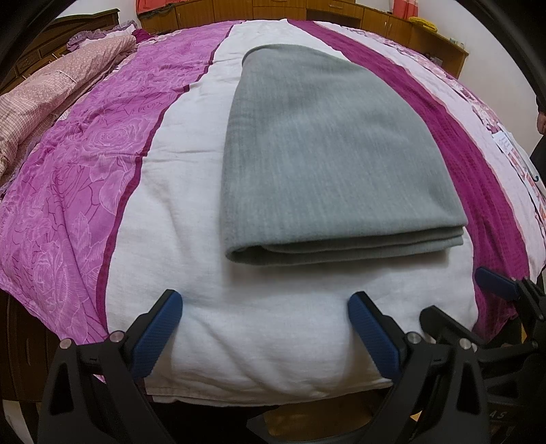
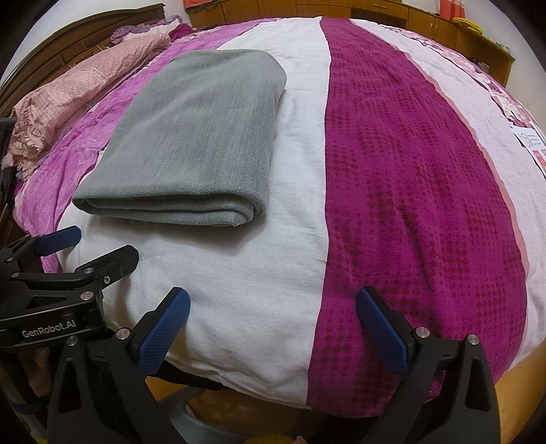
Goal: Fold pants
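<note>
The grey pants (image 1: 327,157) lie folded into a thick rectangle on the white stripe of the bed cover, with stacked layers at the near edge. They also show in the right wrist view (image 2: 191,140), up and left. My left gripper (image 1: 264,304) is open and empty, just short of the pants' near edge. My right gripper (image 2: 273,302) is open and empty over the cover, to the right of the pants. The right gripper shows in the left wrist view (image 1: 471,293) and the left gripper in the right wrist view (image 2: 99,242).
The bed cover (image 2: 409,170) has purple, white and magenta stripes. A pink checked quilt (image 1: 51,99) is bunched at the far left. A wooden headboard (image 2: 68,44) and wooden cabinets (image 1: 341,10) stand behind. A paper label (image 2: 530,141) lies at the far right.
</note>
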{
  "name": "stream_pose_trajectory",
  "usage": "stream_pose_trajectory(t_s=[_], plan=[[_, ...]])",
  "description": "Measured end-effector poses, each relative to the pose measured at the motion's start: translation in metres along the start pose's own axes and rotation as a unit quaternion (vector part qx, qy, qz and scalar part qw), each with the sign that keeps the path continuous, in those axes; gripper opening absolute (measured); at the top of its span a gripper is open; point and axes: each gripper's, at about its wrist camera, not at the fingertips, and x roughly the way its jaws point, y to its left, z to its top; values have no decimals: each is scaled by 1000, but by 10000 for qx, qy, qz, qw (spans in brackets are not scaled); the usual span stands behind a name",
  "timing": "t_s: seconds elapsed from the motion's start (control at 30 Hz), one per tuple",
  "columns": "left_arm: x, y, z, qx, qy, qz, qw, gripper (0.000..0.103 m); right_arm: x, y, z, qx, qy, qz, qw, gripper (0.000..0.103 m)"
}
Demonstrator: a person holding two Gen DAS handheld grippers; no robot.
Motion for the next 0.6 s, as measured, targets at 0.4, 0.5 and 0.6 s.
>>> stream_pose_trajectory(t_s=[0.4,0.5,0.6], plan=[[1,0,0,-16,-5,-25,10000,100,0,0,0,-1,-3,-4,10000,96],[1,1,0,-21,-3,-44,10000,100,0,-1,0,7,-10,8,10000,96],[1,1,0,-25,-4,-53,10000,100,1,0,0,9,-11,18,10000,96]])
